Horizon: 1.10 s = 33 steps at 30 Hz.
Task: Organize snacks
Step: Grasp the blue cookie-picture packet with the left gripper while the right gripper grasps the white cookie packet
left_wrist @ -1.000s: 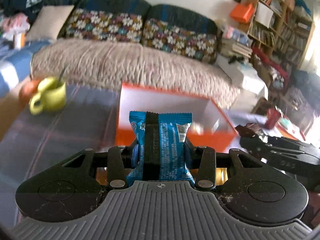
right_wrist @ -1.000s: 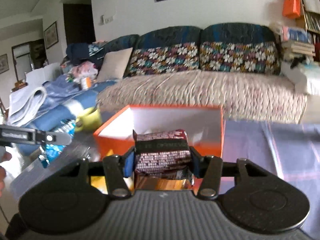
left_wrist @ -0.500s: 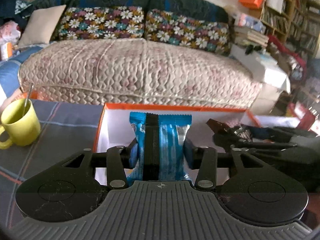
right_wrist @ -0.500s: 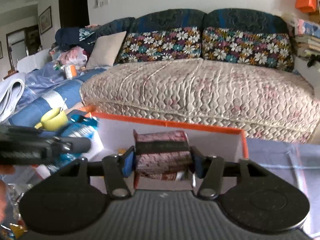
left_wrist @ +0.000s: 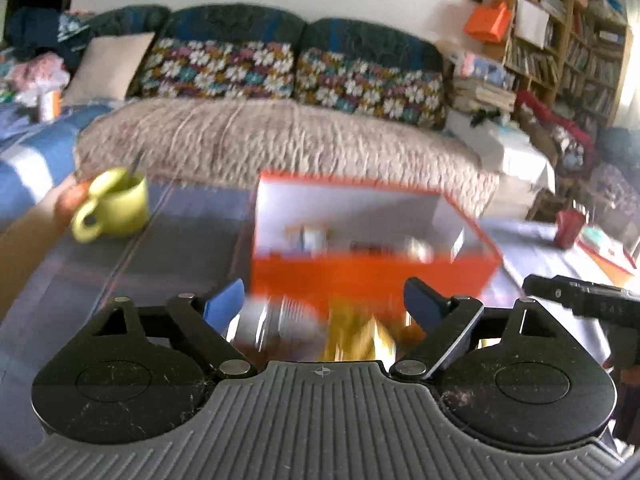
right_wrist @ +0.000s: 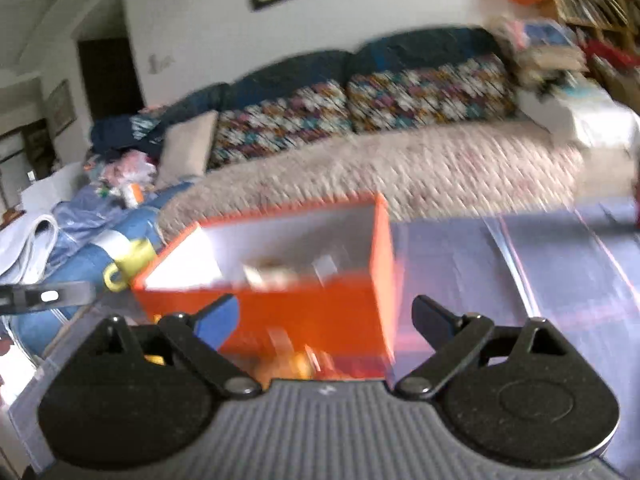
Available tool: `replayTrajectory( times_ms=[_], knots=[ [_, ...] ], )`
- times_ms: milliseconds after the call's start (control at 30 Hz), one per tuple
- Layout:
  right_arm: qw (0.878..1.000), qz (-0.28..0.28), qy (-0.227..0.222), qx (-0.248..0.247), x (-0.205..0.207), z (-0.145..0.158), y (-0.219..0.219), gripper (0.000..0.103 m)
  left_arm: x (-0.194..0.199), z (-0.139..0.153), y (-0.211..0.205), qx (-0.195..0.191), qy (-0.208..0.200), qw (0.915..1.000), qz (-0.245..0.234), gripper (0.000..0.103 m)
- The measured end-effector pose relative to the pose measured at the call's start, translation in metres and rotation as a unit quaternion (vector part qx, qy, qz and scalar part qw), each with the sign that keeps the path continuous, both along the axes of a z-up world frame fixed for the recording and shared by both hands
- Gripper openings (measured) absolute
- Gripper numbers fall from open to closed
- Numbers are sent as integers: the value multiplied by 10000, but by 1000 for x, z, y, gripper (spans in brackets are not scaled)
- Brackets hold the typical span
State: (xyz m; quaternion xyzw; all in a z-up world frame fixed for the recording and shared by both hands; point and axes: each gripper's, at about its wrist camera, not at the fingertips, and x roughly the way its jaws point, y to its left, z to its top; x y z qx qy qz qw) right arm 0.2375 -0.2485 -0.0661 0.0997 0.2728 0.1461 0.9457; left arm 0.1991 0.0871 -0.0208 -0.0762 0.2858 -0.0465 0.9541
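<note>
An orange box with a white inside stands on the blue checked tablecloth, seen again as the orange box in the right wrist view. Blurred snack packets lie inside it. My left gripper is in front of the box, jaws opening, nothing between its blue pads. My right gripper is also before the box with its jaws opening and empty. More blurred snacks lie just below the left gripper, in front of the box. Both views are motion-blurred.
A yellow-green mug with a spoon stands left of the box. A red cup sits at the far right of the table. A sofa runs behind the table, bookshelves at the right. The other gripper shows at the right edge.
Both grippers let go of their packets, the blue one on the left and the dark red one on the right, over the box. Both have opened and pulled back from the box.
</note>
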Motion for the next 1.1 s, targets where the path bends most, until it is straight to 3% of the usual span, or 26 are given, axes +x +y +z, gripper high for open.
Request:
replayTrajectory(
  times_ms=[133,267,467,567,667,700,800,900,933,967,1067,1100],
  knots=[
    [9981,-400,327,331,-31,-31,-23,93,-65,-27,1,151,406,9989,193,56],
    [9963,-437,453,585,-42,-37,-36,93,-108,-55,8,536,615,9953,528,57],
    [9984,-417,255,299,-54,-31,-38,93,-103,-79,31,491,839,9910,916,57],
    [9978,-523,312,273,-55,-34,-47,93,-92,-85,30,1098,732,9881,791,57],
    [9966,-654,391,306,-56,-38,-56,93,-83,-89,33,1630,599,9847,-136,57],
    [9964,-679,402,301,-57,-38,-57,93,-80,-90,38,1784,597,9800,-644,57],
    [9962,-714,443,223,-59,-42,-60,93,-68,-93,51,2044,840,9608,-1676,55],
    [9962,-712,470,181,-59,-43,-60,93,-50,-103,62,2011,1392,9345,-2586,52],
    [9963,-710,463,150,-59,-43,-60,93,-45,-104,67,1916,1458,9318,-2718,52],
    [9963,-711,458,116,-59,-43,-59,93,-40,-104,70,1852,1508,9325,-2709,47],
    [9963,-678,522,44,-59,-47,-59,93,-30,-102,83,1290,1638,9493,-2352,0],
    [9962,-657,575,30,-58,-48,-58,93,-31,-99,84,1076,1650,9570,-2132,0]
  ],
)
